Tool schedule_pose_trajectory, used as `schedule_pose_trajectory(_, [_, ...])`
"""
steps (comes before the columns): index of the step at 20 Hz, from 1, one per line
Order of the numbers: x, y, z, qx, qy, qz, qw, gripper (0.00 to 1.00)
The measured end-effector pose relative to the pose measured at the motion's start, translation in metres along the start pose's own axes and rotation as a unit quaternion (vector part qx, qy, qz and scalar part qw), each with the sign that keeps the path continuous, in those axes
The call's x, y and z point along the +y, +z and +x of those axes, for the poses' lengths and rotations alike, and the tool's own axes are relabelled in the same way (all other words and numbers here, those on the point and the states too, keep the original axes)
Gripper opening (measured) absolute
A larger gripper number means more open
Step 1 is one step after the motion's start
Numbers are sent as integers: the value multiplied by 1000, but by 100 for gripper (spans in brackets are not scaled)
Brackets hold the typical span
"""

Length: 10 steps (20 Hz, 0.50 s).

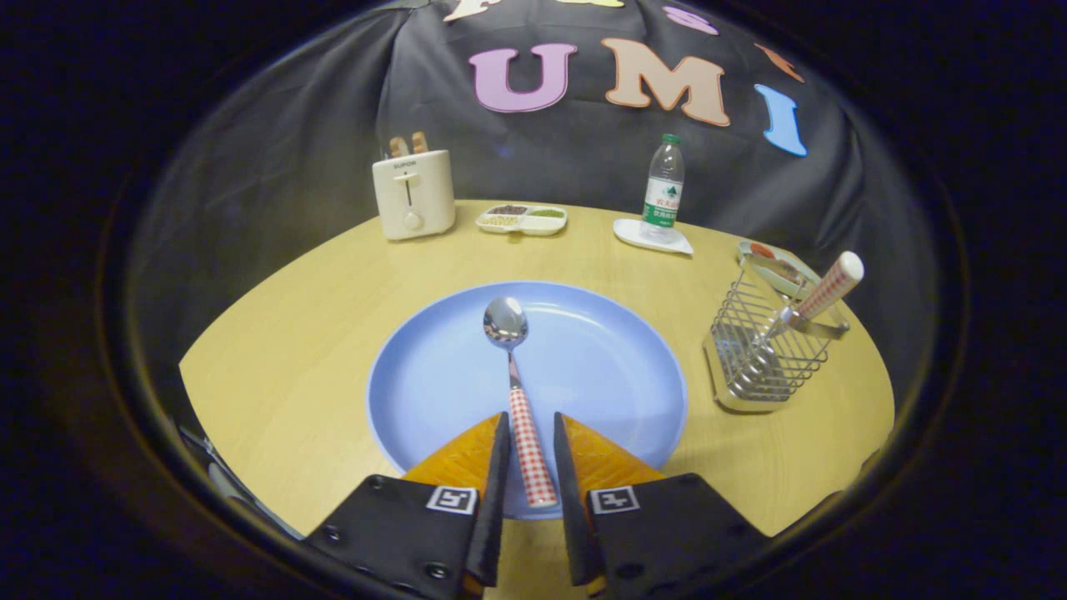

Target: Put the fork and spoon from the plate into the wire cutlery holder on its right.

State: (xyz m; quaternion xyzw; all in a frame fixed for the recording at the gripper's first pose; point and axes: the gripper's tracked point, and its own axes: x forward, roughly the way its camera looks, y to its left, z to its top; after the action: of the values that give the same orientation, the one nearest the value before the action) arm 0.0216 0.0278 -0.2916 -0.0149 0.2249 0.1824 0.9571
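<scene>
Blue plate (433, 375) on wooden bench (283, 350), spoon (518, 392) lying on it, checked handle between slightly parted jaws of gripper (531, 437), not visibly pressed. Fork (813, 302) standing in wire cutlery holder (763, 350) beside plate.

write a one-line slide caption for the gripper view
Gripper open astride the spoon handle on the blue plate; fork already in the wire cutlery holder.
</scene>
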Motion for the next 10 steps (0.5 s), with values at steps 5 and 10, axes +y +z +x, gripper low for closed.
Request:
schedule_pose_trajectory(5, [4, 1, 0, 8, -16, -8, 1000, 13])
schedule_pose_trajectory(10, [10, 2, -3, 19, -28, -25, 999, 5])
